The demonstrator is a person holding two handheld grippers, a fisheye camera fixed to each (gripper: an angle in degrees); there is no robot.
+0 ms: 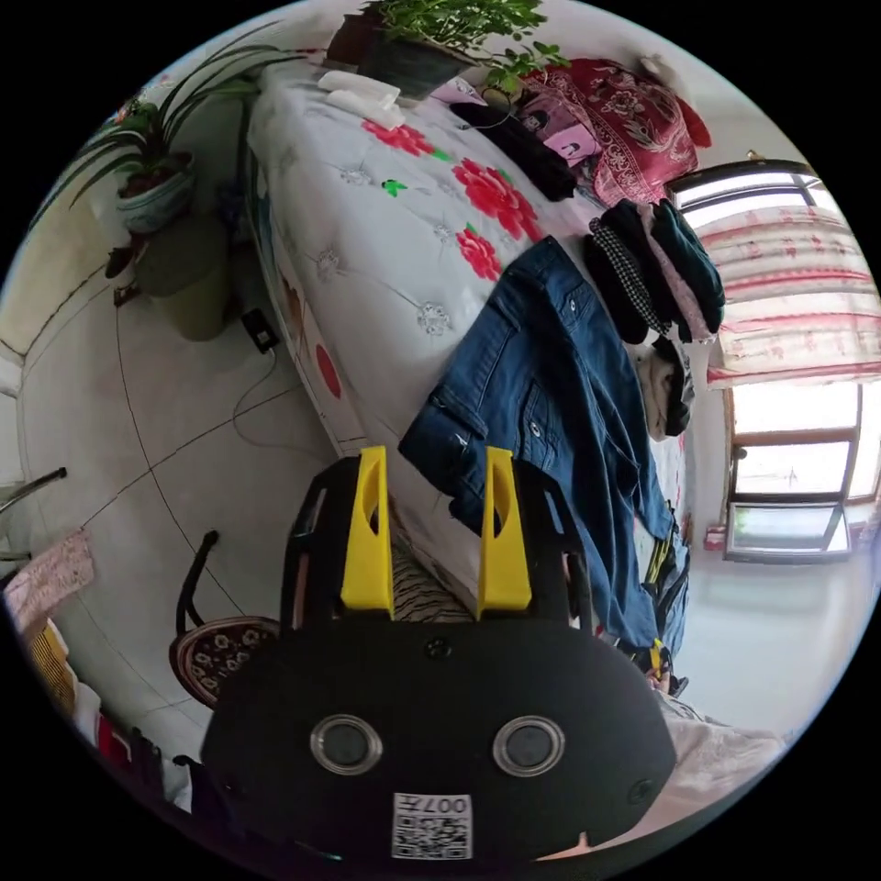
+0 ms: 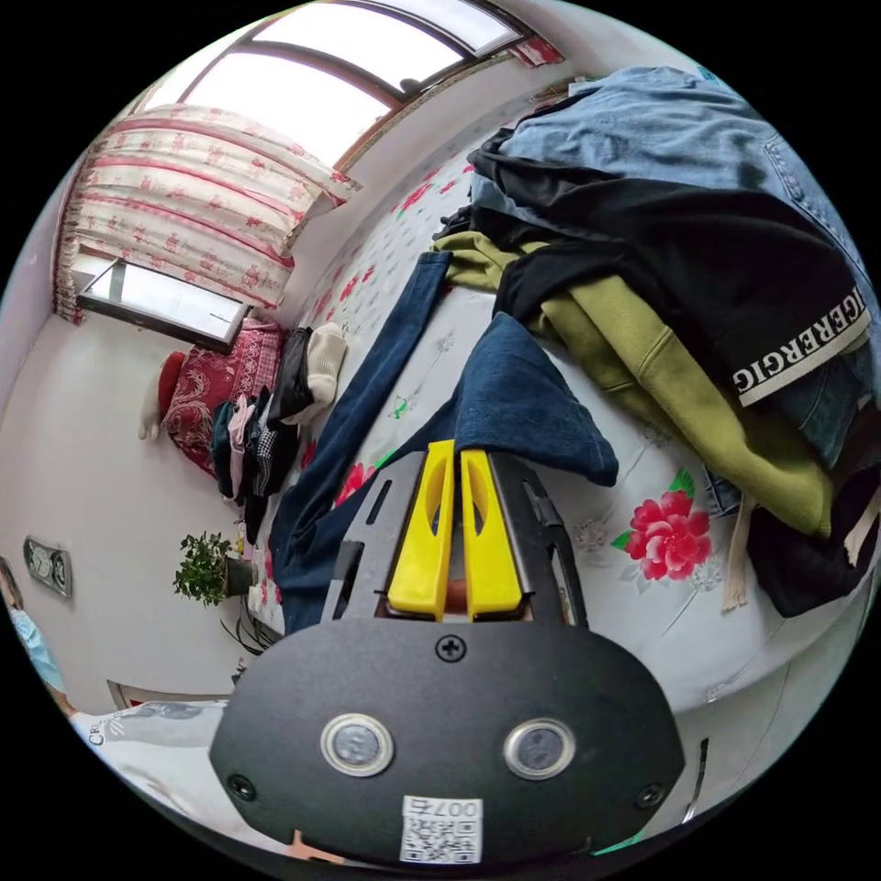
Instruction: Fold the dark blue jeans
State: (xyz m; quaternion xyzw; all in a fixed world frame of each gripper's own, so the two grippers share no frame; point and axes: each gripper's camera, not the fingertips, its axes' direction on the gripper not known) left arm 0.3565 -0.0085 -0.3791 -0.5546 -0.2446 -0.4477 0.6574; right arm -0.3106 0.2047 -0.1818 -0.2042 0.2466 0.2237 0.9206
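Bed: white floral cover, window beyond its far end. Jeans lie unfolded lengthwise on bed, waistband at near edge. Left gripper wide open, empty, just off waistband. Right gripper nearly closed on a folded-over leg hem.

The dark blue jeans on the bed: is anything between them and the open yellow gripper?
Nothing visible. In the left gripper view the left gripper hangs open just short of the waistband of the dark blue jeans, which lie spread on the flowered bed, with no other thing in the gap.
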